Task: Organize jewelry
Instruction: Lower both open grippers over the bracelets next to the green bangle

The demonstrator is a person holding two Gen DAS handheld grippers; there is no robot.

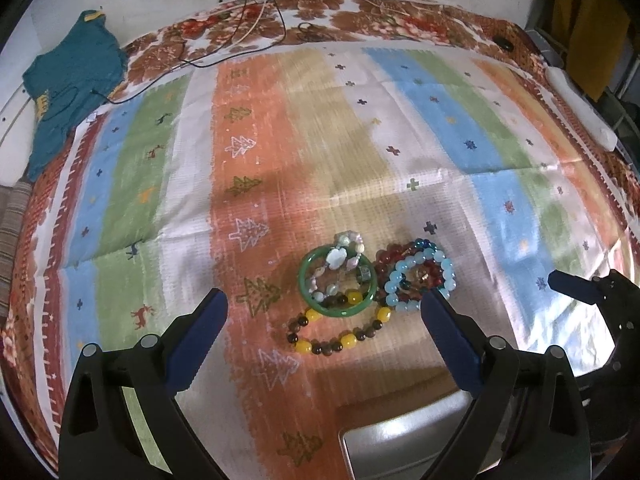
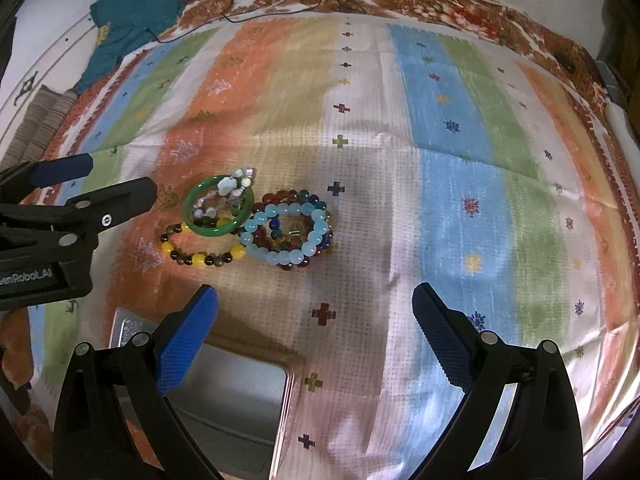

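Several bracelets lie in an overlapping pile on the striped cloth. A green bangle (image 1: 338,313) (image 2: 218,232) rests over a pearly shell bracelet (image 1: 343,258) and a yellow-and-brown bead bracelet (image 1: 345,342) (image 2: 200,258). Beside them, a light blue bead bracelet (image 1: 400,276) (image 2: 280,258) covers dark red beads (image 1: 390,254). My left gripper (image 1: 324,296) (image 2: 116,176) hovers open just before the pile and holds nothing. To the right, my right gripper (image 2: 314,292) (image 1: 584,284) is open too, nothing between its fingers. A silver metal tin (image 1: 400,440) (image 2: 240,392) lies open near the front edge.
The striped cloth (image 1: 460,140) covers a floral bedspread (image 1: 360,16). A teal garment (image 1: 68,80) lies at the back left, with thin cables (image 1: 240,36) trailing across the far edge. A white roll (image 1: 580,108) lies along the right edge.
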